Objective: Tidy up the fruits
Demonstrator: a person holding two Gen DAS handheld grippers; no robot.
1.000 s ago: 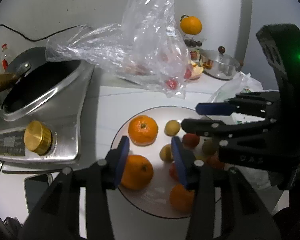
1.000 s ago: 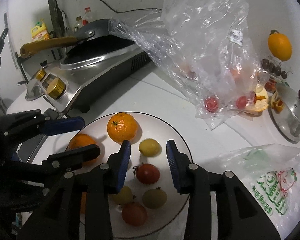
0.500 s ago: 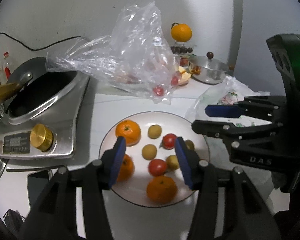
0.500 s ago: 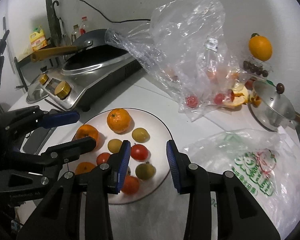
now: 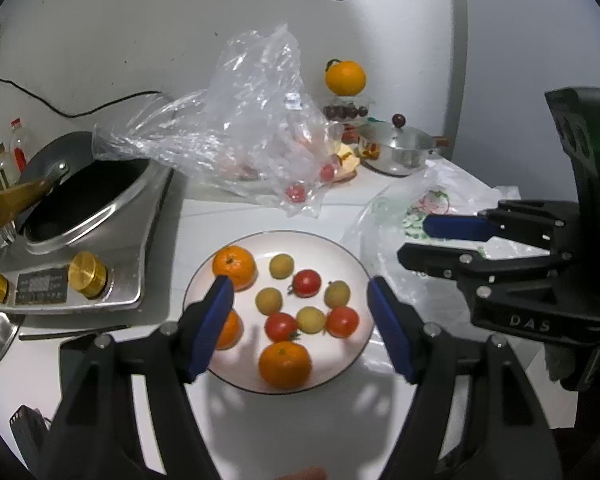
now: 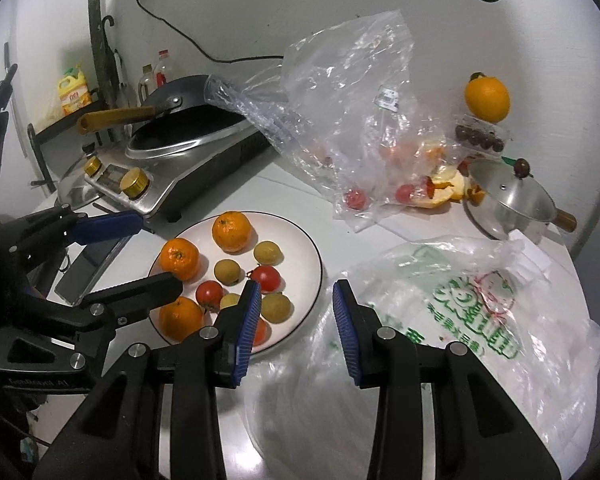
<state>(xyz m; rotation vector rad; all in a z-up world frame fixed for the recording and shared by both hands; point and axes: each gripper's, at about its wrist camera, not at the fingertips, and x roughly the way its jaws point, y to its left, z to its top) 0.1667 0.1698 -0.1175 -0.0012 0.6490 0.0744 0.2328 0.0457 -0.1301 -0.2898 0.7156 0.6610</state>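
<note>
Counter (image 5: pixel 268 432): plate (image 5: pixel 352 264) is sitting frame-centre in the left view, centre-left in the right view (image 6: pixel 300 240), carrying all the loose fruit. Printed bag (image 6: pixel 480 308) is lying lower right in the right view, just beside the plate rim; clear bag (image 6: pixel 340 92) w/ a few red fruits inside is slumping upper centre, well apart from the plate.

Key relation: left gripper (image 5: pixel 300 322) is hovering right over the plate, both fingers spread wide and holding nothing; the fruit is sitting between them, slightly fwd. Right gripper (image 6: pixel 296 328) is also spread and gripping nothing, straddling the plate's right rim and the printed bag's edge, so the fruit is lying up-left of it. Left is the nearer one to most pieces.

Fruit, big to small: oranges (image 5: pixel 285 364) – one at the near rim, one at upper left of the plate, one half hidden behind the left finger. Tomatoes (image 5: pixel 307 282) and small yellow fruits (image 5: pixel 269 300) are clustering mid-plate, some touching. All roundish, no long axis to align to.

Fits both sorted-onto-plate and about-to-be-bagged; can't tell which.
</note>
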